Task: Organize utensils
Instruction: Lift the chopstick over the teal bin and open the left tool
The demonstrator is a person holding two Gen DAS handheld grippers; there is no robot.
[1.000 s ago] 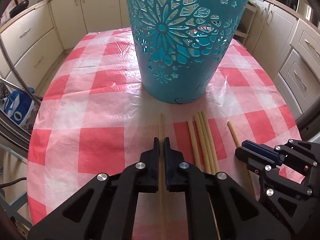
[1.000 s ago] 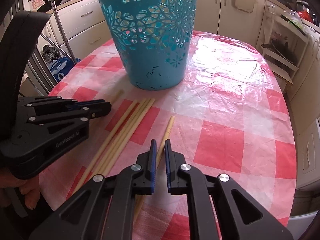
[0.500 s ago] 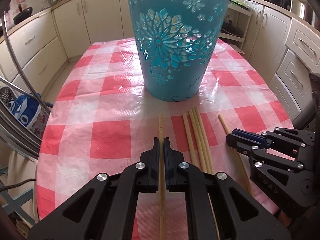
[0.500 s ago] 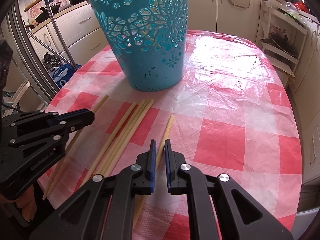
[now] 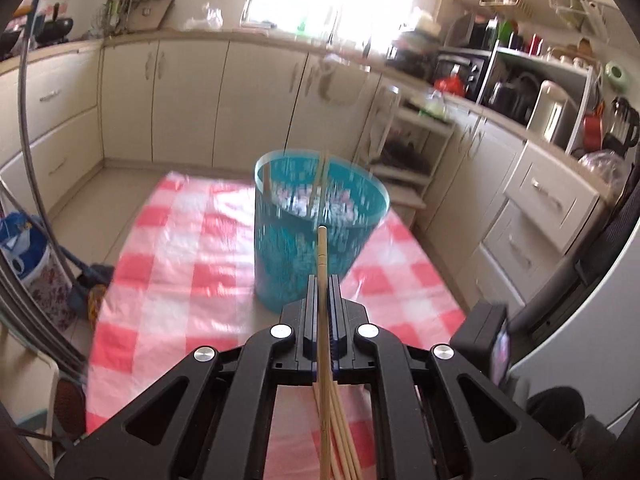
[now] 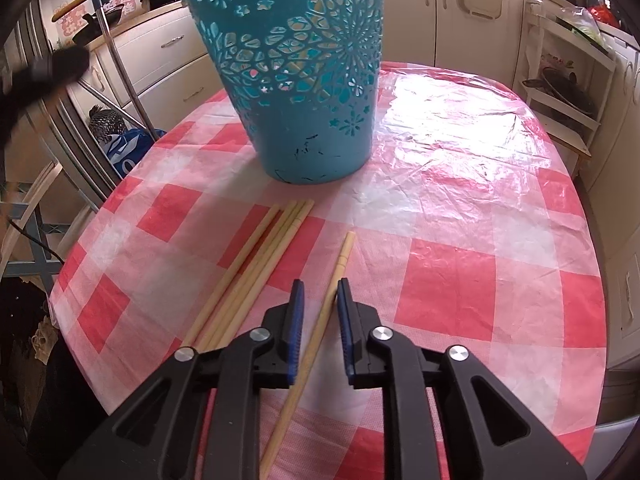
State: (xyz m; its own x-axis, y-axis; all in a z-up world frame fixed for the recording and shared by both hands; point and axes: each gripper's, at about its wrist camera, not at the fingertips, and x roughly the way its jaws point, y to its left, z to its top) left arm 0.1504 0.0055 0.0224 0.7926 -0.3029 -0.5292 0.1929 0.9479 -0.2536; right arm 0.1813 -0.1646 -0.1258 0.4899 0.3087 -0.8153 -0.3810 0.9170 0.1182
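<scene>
Item: bamboo chopsticks, to be gathered into a teal openwork basket standing on a bench covered in red-and-white check cloth. Progress, as judged from the views: partly done. At least two sticks already lean inside the basket, their ends rising above its rim in the left wrist view. One chopstick is in transit, clamped between the closed fingers of the left gripper, lifted clear of the cloth with its far end aimed toward the basket mouth; that view is blurred, so how close the tip is to the rim cannot be told. Still on the bench: a bundle of about four sticks lying side by side just in front of the basket, and a single chopstick lying a little apart to their right. The right gripper is low over this single stick; its fingers have just been opening and now stand parted on either side of the stick, which runs lengthwise between them, nearer the right-hand pad, neither pad pressing on it. Remaining, by estimate: deposit the lifted stick, take the single one, then clear the bundle.
</scene>
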